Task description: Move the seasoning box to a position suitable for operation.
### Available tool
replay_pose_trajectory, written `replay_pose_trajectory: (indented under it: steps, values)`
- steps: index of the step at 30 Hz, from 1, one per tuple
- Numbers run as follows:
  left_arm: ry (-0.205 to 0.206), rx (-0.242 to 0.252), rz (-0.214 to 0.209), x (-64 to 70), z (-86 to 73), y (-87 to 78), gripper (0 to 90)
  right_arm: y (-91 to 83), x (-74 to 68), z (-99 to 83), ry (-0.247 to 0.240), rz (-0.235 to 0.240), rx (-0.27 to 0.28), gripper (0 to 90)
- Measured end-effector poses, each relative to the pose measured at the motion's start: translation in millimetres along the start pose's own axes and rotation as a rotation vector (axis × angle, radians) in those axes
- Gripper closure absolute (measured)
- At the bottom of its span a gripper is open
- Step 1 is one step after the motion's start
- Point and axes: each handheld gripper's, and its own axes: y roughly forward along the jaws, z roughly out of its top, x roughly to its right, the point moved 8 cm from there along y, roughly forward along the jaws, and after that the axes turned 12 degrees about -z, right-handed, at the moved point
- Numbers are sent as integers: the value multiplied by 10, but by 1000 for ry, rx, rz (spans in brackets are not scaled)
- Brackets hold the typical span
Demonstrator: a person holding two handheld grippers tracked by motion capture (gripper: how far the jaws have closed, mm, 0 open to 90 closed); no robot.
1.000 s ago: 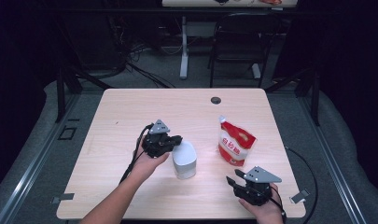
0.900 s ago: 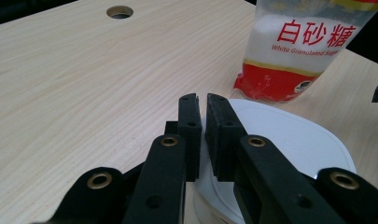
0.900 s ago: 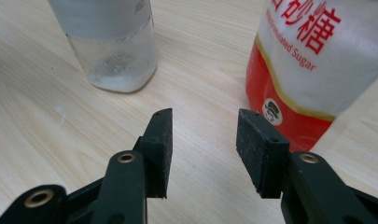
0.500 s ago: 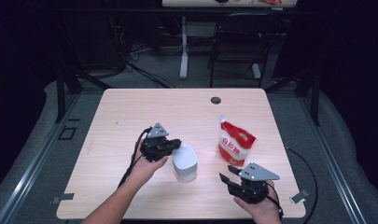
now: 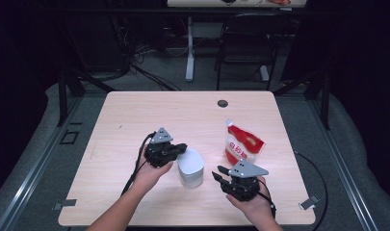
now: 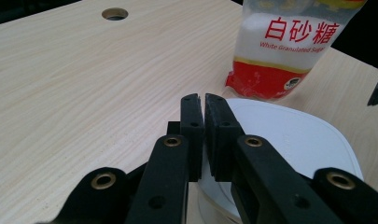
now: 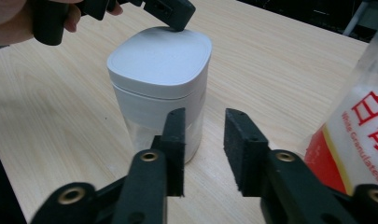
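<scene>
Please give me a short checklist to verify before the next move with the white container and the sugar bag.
1. Left tool jaws closed, tip resting on the lid of the white container: ok.
2. Right tool open and aimed at the container body, not yet touching: ok.
3. Container upright on the table: ok.
4. Lid seated evenly on the body: ok as far as seen.
5. Sugar bag standing apart from the container: ok.
6. Whether the lid is locked or loose: cannot tell.
</scene>
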Motion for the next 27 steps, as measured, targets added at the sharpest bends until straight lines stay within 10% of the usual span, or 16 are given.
replay_pose_trajectory:
  steps: [9, 27]
  values:
    - [-1, 1, 0, -4, -1, -2, 871, 131, -92, -3, -25, 15, -24, 900]
    - [4, -1, 3, -4, 0, 0, 873, 294, -241, -35, -52, 54, -59, 900]
